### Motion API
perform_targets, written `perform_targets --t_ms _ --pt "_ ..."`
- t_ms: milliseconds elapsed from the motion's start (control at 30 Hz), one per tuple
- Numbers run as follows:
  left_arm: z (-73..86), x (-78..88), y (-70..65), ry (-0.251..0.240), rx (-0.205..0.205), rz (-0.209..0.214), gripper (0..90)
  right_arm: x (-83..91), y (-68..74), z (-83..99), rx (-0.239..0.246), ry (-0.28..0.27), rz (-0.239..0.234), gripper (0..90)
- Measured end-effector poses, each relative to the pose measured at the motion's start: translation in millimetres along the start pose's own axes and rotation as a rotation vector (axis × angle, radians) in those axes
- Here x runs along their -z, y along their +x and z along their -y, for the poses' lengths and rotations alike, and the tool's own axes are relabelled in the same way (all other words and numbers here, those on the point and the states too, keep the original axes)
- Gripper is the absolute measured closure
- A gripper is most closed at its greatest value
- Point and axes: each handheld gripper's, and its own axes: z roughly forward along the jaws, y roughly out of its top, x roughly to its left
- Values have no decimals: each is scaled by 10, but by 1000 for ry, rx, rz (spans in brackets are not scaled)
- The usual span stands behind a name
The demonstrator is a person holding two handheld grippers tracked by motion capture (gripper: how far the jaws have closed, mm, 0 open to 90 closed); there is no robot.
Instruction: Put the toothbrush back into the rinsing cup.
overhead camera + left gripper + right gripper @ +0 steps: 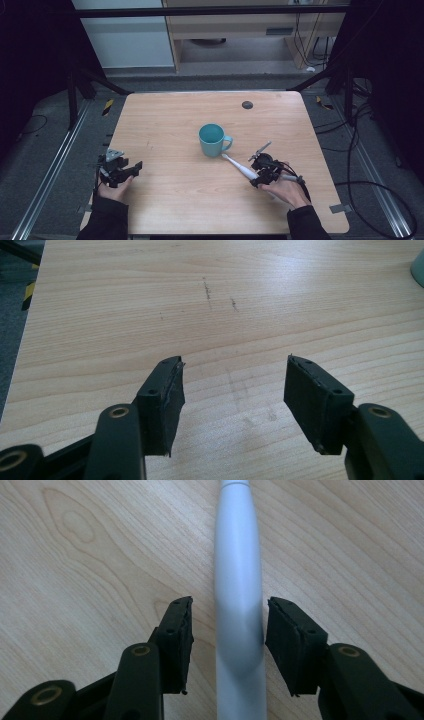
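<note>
A slim white plastic electric toothbrush [239, 595] lies flat on the pale wood-grain counter [125, 305], running lengthwise through the gap of the right gripper [227, 630]. That gripper's jaws are set apart on either side of the handle; the right-hand jaw seems to be touching it, though the blur there leaves this uncertain, while a sliver of counter is seen beside the left-hand jaw. The toothbrush head reaches ahead of the jaws to the foot of a teal ceramic mug [213, 140], standing upright. The step in hand is judged to be the grasp of the handle, not yet closed. Next, the jaws would need to be squeezed evenly onto the handle before any lift. The left gripper [232, 390] is held with jaws wide apart over bare counter, nothing between them.
</note>
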Motion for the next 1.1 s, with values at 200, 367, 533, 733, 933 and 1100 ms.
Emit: perform_targets --t_ms 200,367,533,733,933,1100 --pt "0 -1 2 2 0 0 403 -50 -13 -29 7 26 2 574" --pt "0 -5 1 3 4 1 403 -69 -13 -42 10 47 8 607" --pt "1 -7 4 4 5 1 403 -105 0 -59 19 69 19 631" --pt "1 -6 3 5 4 0 404 -130 12 -67 19 86 25 655" --pt "1 -5 3 5 4 1 403 -126 6 -69 -12 95 16 661" --pt "-2 1 9 2 3 0 404 -106 10 -60 -12 82 11 663"
